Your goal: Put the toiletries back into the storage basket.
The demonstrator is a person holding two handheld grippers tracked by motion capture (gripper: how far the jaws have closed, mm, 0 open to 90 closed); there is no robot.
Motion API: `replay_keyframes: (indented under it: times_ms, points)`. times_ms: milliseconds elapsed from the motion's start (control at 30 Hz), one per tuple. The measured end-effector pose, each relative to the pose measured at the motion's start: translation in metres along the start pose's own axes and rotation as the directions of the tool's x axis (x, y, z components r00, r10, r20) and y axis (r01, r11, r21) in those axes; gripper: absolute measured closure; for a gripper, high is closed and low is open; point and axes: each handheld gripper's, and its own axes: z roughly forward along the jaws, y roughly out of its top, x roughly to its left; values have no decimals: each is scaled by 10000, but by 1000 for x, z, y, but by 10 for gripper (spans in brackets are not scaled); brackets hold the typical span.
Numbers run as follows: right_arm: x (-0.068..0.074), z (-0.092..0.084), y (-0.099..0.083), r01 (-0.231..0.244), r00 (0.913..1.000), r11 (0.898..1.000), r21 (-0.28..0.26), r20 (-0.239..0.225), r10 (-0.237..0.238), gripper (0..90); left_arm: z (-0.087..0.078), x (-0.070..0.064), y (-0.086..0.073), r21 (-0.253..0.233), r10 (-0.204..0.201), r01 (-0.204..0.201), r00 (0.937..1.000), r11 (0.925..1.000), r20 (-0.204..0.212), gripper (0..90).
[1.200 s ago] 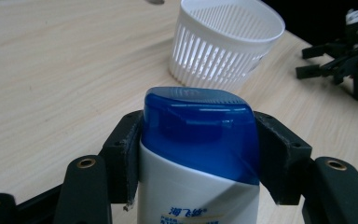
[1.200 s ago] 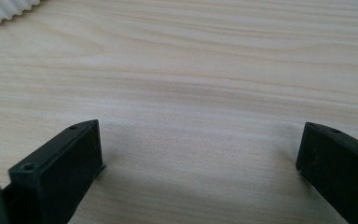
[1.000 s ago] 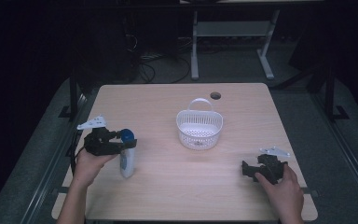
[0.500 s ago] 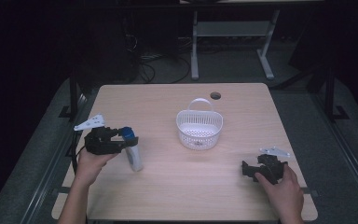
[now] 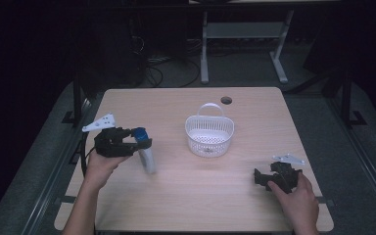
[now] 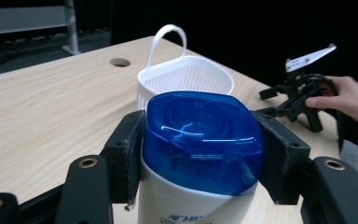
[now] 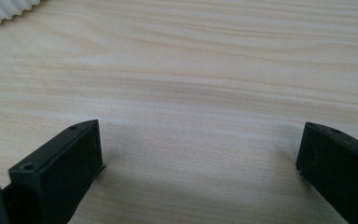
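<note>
Bottle (image 6: 200, 154) clamped at its blue cap by left claw (image 6: 200, 149), apparently lifted.

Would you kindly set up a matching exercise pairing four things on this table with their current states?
Things:
1. bottle
2. basket
3. left hand-held gripper
4. right hand-held gripper

States:
A. jaws open, nothing between them
B. clamped on a blue cap
C. white, standing at mid-table
D. held by its cap, tilted over the table

Pairs: 1-D, 2-C, 3-B, 4-A
</note>
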Motion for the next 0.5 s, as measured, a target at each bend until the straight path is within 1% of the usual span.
replay_keyframes:
  times_ms: [33,100,133,167,200,233,267,500]
  points:
    - [0,0,0,0,10000,10000,0,0,0,0,0,0,0,0,0,0,10000,10000,0,401]
    - [0,0,0,-2,10000,10000,1,-9,2,0,3,-1,9,-46,137,-136,9999,9999,45,401]
    - [0,0,0,-2,10000,10000,1,-9,2,0,3,-1,9,-46,137,-136,9999,9999,45,401]
    - [0,0,0,15,10000,10000,-10,0,-15,0,6,-2,15,-107,208,-207,9997,9997,104,401]
    - [0,0,0,0,10000,10000,1,-10,0,0,6,-2,15,-107,208,-207,9997,9997,104,401]
    - [0,0,0,-6,10000,10000,4,-14,6,0,8,-2,21,-169,230,-226,9995,9996,204,401]
    - [0,0,0,-6,10000,10000,4,-14,6,0,8,-2,21,-169,230,-226,9995,9996,204,400]
    - [0,0,0,-1,10000,10000,-11,-7,1,0,22,-1,42,-243,406,-395,9981,9989,460,401]
